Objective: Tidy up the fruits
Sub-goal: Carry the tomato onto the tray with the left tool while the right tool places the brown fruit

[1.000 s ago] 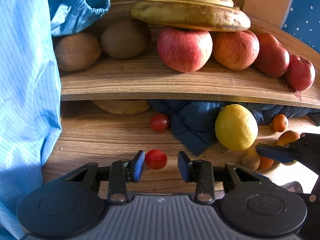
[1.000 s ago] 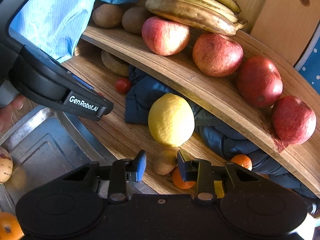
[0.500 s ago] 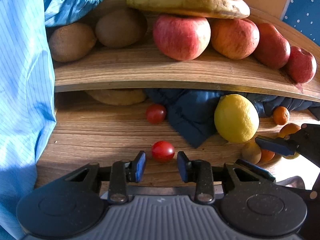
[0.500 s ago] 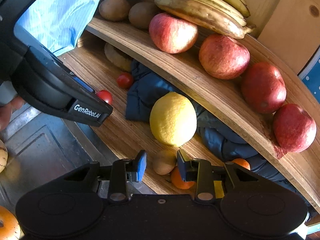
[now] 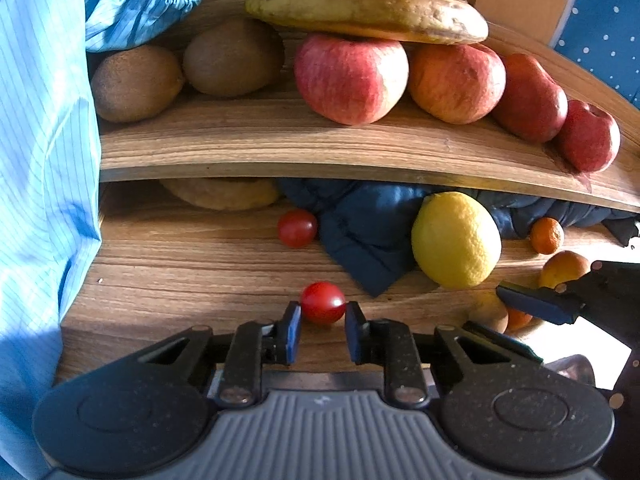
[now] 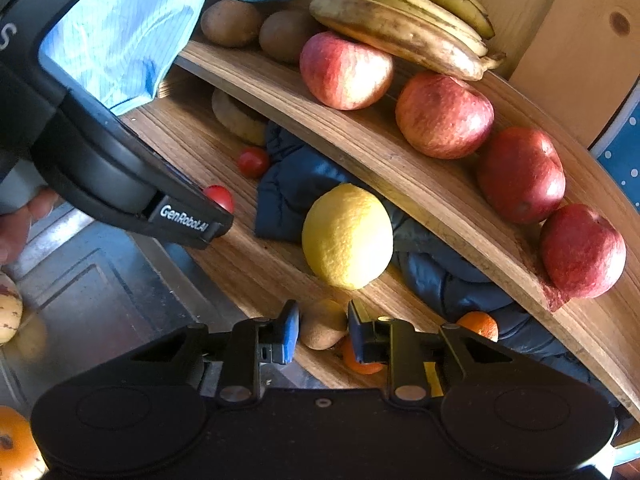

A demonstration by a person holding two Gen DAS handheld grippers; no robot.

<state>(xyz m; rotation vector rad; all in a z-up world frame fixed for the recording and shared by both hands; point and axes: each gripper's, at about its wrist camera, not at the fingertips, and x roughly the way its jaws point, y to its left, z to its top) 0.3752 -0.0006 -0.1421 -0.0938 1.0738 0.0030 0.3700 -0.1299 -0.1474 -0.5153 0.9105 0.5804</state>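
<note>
Left wrist view: the left gripper [image 5: 322,317] has just been closing, and its blue pads now pinch a cherry tomato [image 5: 322,302] that sits right at the fingertips, resting on the lower wooden shelf [image 5: 180,272]. The hold looks shallow, only the pad tips on a round, slick, soft fruit, so I judge it could squirt forward and roll off the shelf edge on the lift, or split if squeezed harder. Just beyond the tips and to the right lies a dark blue cloth [image 5: 368,236], with a second cherry tomato [image 5: 297,227] at its left edge and a lemon [image 5: 456,240] on its right; a loose tomato would likely run into these. Farther out and above, the upper shelf [image 5: 320,148] overhangs, carrying kiwis [image 5: 136,82], apples [image 5: 352,78] and bananas [image 5: 366,10], so a steep lift might clip its front edge. In the right wrist view the right gripper [image 6: 323,334] stands narrowed around a small brownish fruit [image 6: 322,324] between its pads, an orange [image 6: 360,362] touching it just behind the right finger; whether the pads actually press it I cannot tell for sure, though the jaws are at their tightest. Pulling it away could nudge the orange loose toward the metal sink [image 6: 100,292] off to the tool's left.
</note>
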